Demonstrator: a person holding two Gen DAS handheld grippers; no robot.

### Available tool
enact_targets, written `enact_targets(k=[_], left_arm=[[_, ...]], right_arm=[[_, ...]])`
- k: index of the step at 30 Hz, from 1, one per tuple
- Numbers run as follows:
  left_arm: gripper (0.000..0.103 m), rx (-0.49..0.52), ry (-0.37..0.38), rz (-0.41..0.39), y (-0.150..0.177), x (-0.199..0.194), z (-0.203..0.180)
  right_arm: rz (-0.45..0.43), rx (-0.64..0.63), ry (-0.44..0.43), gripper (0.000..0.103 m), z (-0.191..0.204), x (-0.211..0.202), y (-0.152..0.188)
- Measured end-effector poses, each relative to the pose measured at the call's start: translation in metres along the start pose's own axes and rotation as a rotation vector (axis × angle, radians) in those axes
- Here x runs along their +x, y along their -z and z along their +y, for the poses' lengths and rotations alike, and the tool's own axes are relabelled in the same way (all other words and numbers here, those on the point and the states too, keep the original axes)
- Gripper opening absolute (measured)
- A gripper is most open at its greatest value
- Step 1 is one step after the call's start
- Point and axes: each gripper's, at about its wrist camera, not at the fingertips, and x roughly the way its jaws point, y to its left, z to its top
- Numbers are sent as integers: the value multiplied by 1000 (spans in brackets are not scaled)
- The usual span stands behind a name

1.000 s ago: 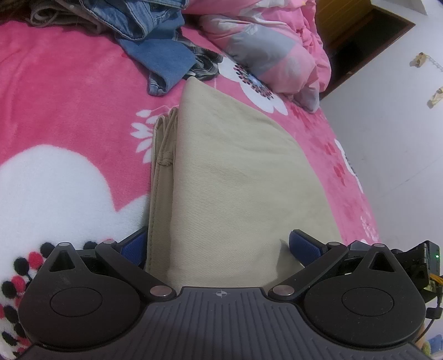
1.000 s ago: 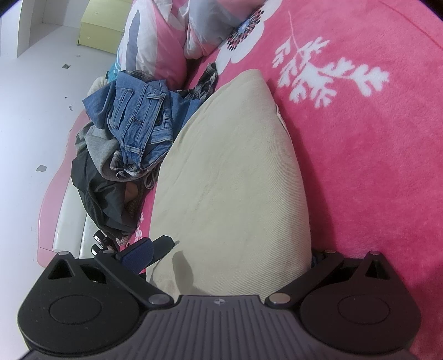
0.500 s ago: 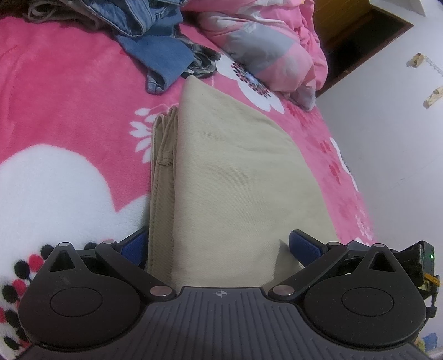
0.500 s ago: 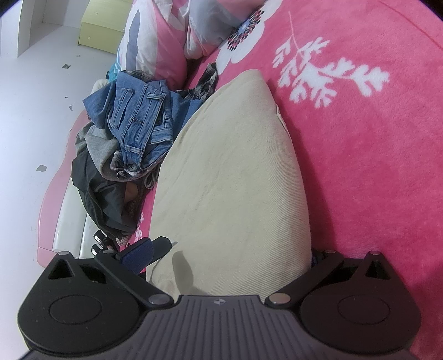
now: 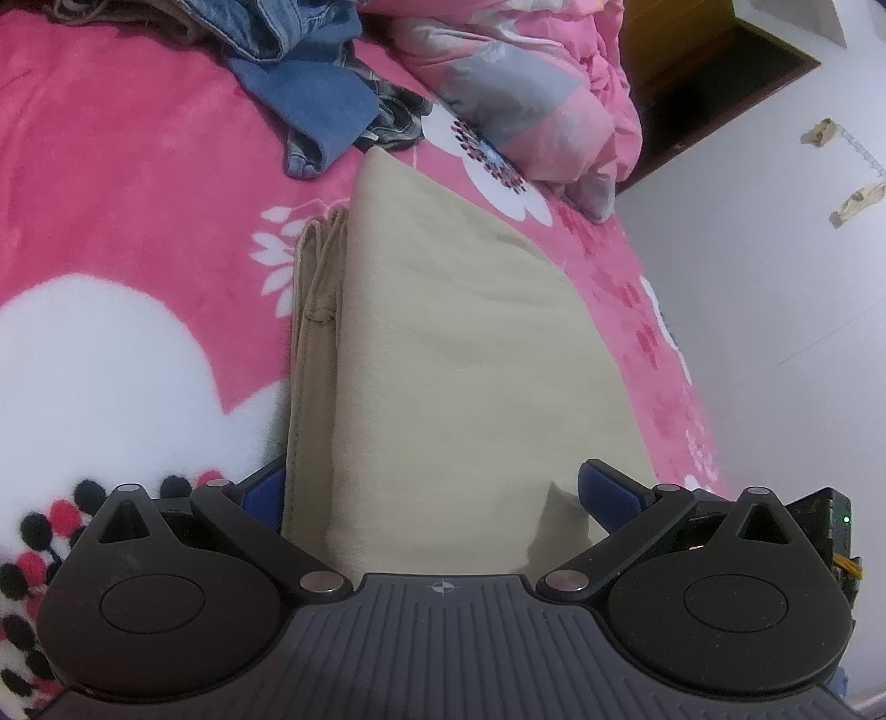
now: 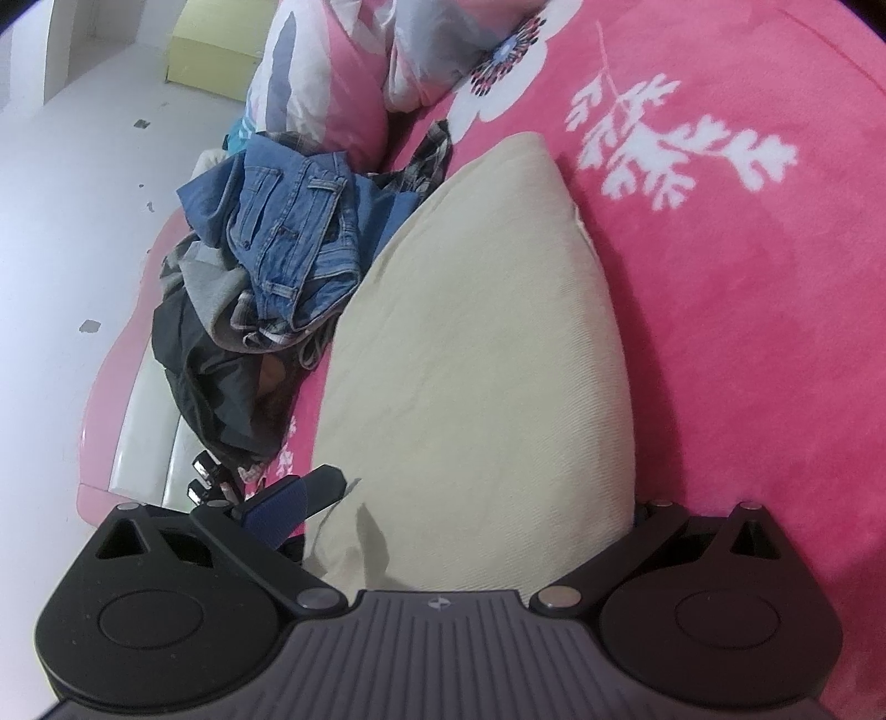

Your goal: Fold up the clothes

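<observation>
Beige folded trousers (image 5: 459, 360), layered edge left view only, jeans (image 6: 293, 243) right

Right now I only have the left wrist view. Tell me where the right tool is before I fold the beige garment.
Observer: The right tool sits at the end of the folded beige garment nearest its camera, jaws wide open on either side of it.
Operator: Report what lies under the jeans.
Observer: A grey garment and a black garment lie under the jeans, at the bed's edge.
Operator: Check the floor beyond.
Observer: A yellow-green cabinet stands on the floor, past the pink bedding.
</observation>
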Motion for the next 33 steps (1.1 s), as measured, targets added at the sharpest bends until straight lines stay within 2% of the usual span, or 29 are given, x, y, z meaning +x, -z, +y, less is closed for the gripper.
enact_targets(k=[9,13,18,24,33], left_arm=[[103,-1,32,8,0,-1,5],[103,16,38,13,1,-2,5],[103,30,37,14,1,0,4],[103,62,28,12,5,-2,2],[103,58,33,29,10,-4,-4]], right_arm=[[25,2,-39,103,9,-2,16],[29,91,-78,100,-6,-3,8],[11,104,-116,99,-15,-3,-2],[4,138,-158,91,-32,3,-8],[-18,99,-151,74,-37,-2,-3]])
